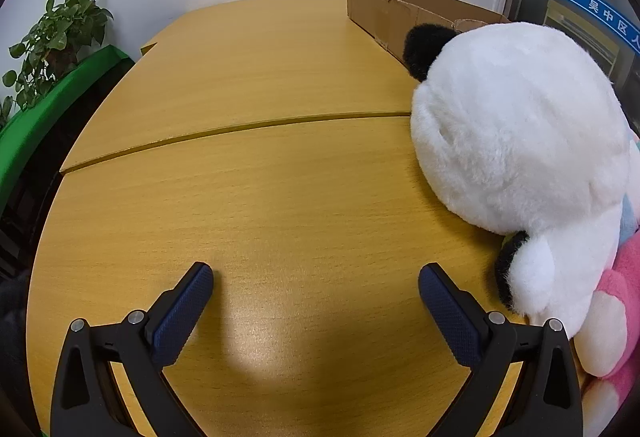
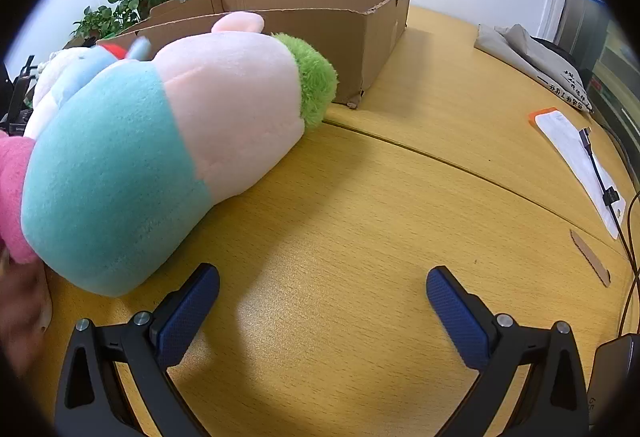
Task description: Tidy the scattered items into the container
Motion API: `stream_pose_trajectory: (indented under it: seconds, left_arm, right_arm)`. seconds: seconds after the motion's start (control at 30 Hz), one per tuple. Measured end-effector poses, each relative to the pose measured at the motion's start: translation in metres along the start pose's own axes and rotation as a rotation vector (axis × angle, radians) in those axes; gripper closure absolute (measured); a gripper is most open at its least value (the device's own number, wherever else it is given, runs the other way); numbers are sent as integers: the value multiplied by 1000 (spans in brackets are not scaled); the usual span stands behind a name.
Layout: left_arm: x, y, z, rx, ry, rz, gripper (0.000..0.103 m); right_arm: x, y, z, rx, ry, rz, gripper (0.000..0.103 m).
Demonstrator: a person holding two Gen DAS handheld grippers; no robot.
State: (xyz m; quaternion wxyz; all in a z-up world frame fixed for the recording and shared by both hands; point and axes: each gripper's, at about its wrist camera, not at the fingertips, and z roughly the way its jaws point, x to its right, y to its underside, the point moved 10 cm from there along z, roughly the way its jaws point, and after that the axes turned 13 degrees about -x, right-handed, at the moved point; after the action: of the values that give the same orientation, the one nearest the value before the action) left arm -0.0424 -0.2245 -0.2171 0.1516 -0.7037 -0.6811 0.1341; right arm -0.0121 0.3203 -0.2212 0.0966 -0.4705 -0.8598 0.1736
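Observation:
A white plush panda [image 1: 516, 133] with black ears lies on the wooden table [image 1: 260, 197] at the right of the left wrist view, with a pink plush [image 1: 624, 277] behind it. The cardboard box [image 1: 396, 17] stands beyond the panda. My left gripper [image 1: 316, 277] is open over bare table, left of the panda. In the right wrist view a large pale pink and teal plush [image 2: 168, 141] with a green tuft lies in front of the cardboard box [image 2: 360, 37]. My right gripper [image 2: 322, 281] is open, just right of that plush, holding nothing.
A potted plant [image 1: 56, 45] and green panel sit off the table's left side. At the right of the right wrist view lie a folded bag [image 2: 532, 61], a white packet with a cable [image 2: 580, 161] and a cardboard strip [image 2: 590, 257]. A blurred hand [image 2: 24, 309] shows at left.

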Motion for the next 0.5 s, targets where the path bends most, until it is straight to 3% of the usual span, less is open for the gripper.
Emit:
stream_pose_trajectory:
  seconds: [0.5]
  left_arm:
    - [-2, 2, 0, 0, 1, -1, 0]
  right_arm:
    - [0, 0, 0, -1, -2, -1, 0]
